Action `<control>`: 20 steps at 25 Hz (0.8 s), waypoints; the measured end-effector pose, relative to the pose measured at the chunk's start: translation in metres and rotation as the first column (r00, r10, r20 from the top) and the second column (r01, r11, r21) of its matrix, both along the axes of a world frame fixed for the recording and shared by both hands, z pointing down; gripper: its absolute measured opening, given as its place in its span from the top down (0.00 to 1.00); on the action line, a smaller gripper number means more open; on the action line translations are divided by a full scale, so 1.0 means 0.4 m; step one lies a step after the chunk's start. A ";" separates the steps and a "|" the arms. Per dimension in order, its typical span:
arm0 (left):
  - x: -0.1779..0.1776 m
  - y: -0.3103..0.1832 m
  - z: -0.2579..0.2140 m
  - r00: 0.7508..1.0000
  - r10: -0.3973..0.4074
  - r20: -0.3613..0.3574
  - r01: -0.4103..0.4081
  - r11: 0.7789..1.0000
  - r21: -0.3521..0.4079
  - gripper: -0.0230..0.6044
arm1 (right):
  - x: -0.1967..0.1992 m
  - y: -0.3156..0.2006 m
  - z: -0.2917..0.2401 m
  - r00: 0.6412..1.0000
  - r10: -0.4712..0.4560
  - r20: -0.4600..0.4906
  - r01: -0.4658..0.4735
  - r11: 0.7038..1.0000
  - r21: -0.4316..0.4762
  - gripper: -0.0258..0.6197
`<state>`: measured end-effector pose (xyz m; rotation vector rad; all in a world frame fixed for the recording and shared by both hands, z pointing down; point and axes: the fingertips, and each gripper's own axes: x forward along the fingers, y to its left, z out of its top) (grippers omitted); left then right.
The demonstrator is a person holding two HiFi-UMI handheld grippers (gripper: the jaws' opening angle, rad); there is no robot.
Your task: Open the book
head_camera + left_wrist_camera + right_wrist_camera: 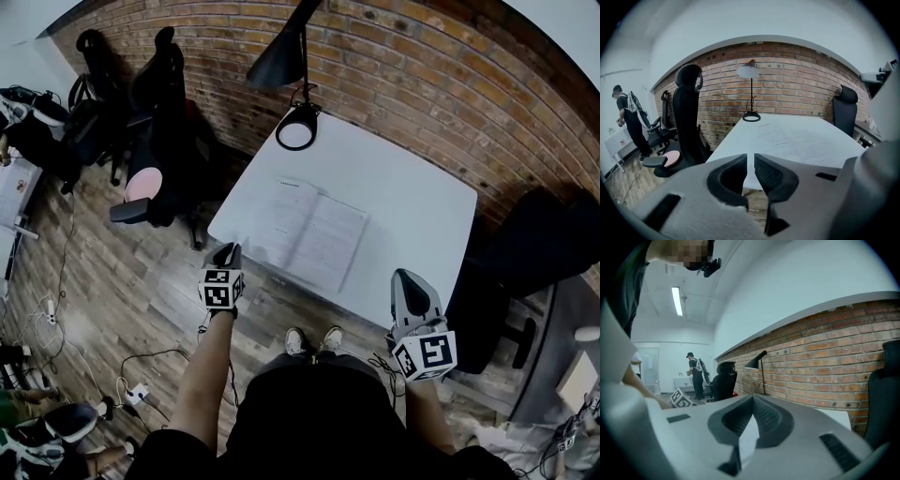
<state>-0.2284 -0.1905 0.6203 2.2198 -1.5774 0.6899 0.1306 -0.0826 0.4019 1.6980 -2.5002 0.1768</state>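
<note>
Book (309,234) lies open, pages up, mid-frame on the white table (417,202). Your left gripper (227,251), lower left off the edge: jaws a narrow slit, empty. Right gripper (405,279): tips together, empty. Both stand clear, so the task looks done.

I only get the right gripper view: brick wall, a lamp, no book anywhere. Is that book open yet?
Observer: Yes. The head view shows the white paper book lying open, pages up, on the white rectangular table.
Operator: Is anything gripping it?
Observer: No. The left tongs are empty, barely apart, left of the book.
Operator: What else is on the table?
Observer: A black desk lamp, its ring base at the far corner.
</note>
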 end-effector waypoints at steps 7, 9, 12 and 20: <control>0.065 -0.019 -0.136 0.993 0.084 -0.085 -0.077 0.994 0.081 0.92 | 0.002 -0.033 -0.018 0.999 -0.005 0.041 0.005 1.000 0.018 0.94; 0.088 -0.023 -0.191 0.989 0.110 -0.098 -0.098 0.988 0.122 0.92 | 0.001 -0.047 -0.033 0.999 -0.006 0.048 0.004 0.999 0.035 0.94; 0.114 -0.023 -0.289 0.983 0.129 -0.127 -0.101 0.972 0.210 0.92 | -0.003 -0.067 -0.064 0.999 -0.019 0.044 0.016 0.998 0.067 0.94; 0.110 0.003 -0.549 0.980 0.141 -0.140 -0.061 0.884 0.463 0.92 | 0.011 -0.107 -0.143 0.999 -0.008 0.035 0.003 0.990 0.138 0.94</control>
